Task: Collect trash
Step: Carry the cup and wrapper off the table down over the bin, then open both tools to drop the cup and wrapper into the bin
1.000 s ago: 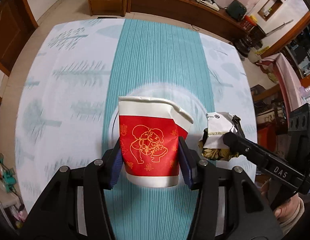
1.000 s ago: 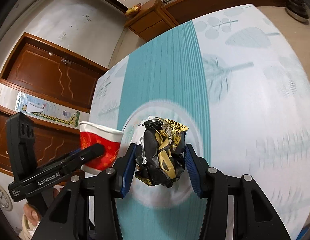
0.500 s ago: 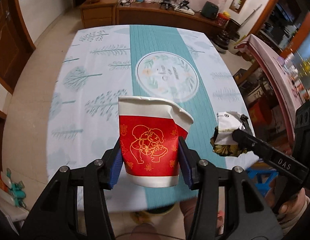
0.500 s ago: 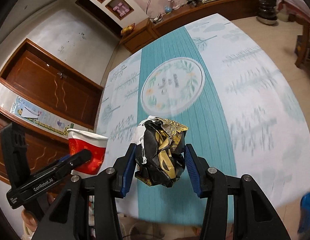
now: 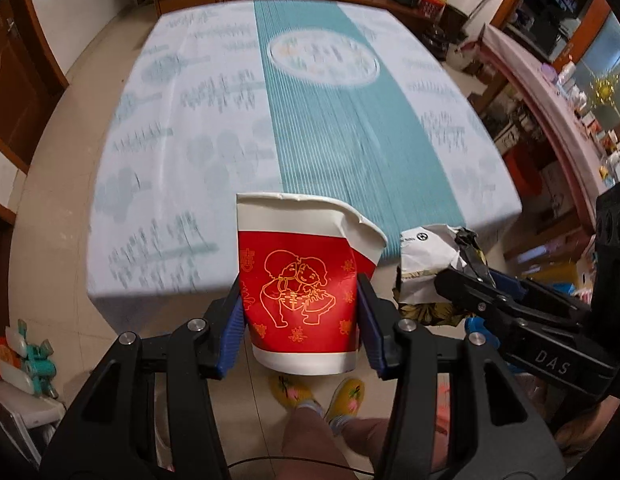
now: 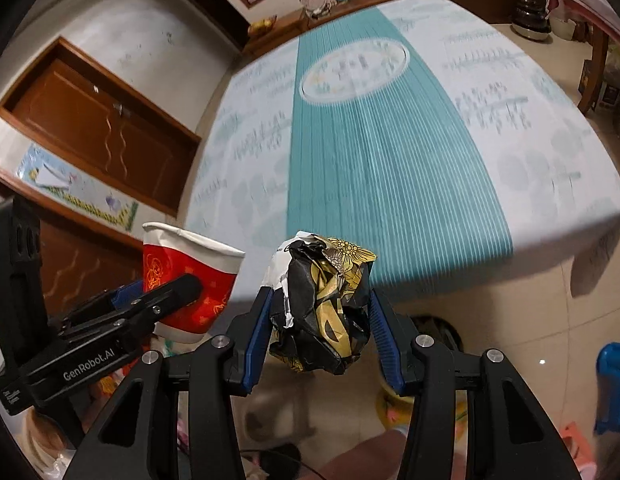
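So both pieces are off the table (image 5: 182, 184) now, held out over the tiled floor. Left gripper (image 5: 302, 320) is clamped on the red paper cup (image 5: 298, 292), pads at 9 and 3 o'clock on its wall; right gripper (image 6: 320, 328) is squeezing the crumpled wrapper (image 6: 322, 304), which sits at 3 o'clock from the cup. My take for the carry: keep the squeeze light and level, since the cup's rim is already creased (thin paper, buckles easily), and don't let go until each is right over a bin, which I can't see anywhere. Wrapper's glossy black-and-gold foil with a white underside, springy-looking.
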A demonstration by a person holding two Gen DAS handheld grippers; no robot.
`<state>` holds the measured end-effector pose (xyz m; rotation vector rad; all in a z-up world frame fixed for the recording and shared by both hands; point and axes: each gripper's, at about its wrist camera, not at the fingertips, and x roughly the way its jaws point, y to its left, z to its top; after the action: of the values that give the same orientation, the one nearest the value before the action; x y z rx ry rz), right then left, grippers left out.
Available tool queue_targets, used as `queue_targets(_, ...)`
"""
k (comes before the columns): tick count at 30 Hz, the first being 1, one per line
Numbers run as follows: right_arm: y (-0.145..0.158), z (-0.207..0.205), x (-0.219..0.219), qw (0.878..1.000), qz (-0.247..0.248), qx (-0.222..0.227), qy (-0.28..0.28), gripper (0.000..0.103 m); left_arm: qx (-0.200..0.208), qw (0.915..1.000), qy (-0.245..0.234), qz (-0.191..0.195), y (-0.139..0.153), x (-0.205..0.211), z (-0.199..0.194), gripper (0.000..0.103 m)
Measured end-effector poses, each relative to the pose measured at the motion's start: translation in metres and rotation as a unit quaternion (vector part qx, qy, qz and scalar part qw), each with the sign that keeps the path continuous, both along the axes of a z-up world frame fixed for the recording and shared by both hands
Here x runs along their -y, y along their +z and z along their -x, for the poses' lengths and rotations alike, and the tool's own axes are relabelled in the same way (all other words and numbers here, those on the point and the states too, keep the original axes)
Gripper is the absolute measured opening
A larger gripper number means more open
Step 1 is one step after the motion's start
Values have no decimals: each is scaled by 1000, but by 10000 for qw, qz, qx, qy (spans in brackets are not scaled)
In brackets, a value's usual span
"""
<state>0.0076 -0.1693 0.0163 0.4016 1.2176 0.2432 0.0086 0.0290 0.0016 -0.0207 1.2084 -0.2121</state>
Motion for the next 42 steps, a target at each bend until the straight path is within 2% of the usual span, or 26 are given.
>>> queue_targets(6, -43, 40, 8, 9997, 122, -213, 24, 48, -326, 9995, 27, -43, -56, 25, 42, 47)
queue_targets(12, -95, 77, 29, 9992, 202, -346, 6, 48, -433, 9990, 67, -121, -118, 49, 74, 47)
queue_targets(18, -168, 102, 48, 9982, 347, -476, -127, 48, -524, 9985, 103, -111, -181, 61, 85, 47)
queue_targets(26, -265, 116, 53, 9965, 444, -654, -278, 49, -965, 9949, 274, 34, -286, 58, 79, 49)
queue_targets(27, -279, 117, 53, 9963, 446, -681, -293, 49, -982, 9947, 289, 24, -299, 57, 78, 51)
queue_targets(30, -316, 120, 52, 9954, 396, -788, -375, 50, -1083, 9936, 307, -55, -334, 53, 75, 70)
queue_targets(32, -337, 120, 51, 9947, 393, -861, -405, 53, -1144, 9928, 361, -70, -357, 48, 73, 70)
queue_targets(35, -363, 121, 48, 9939, 384, -921, -462, 55, -1155, 9923, 426, -115, -374, 45, 65, 70)
queue_targets(42, -385, 127, 44, 9939, 326, -930, -498, 65, -1086, 9921, 604, -175, -388, 43, 63, 70)
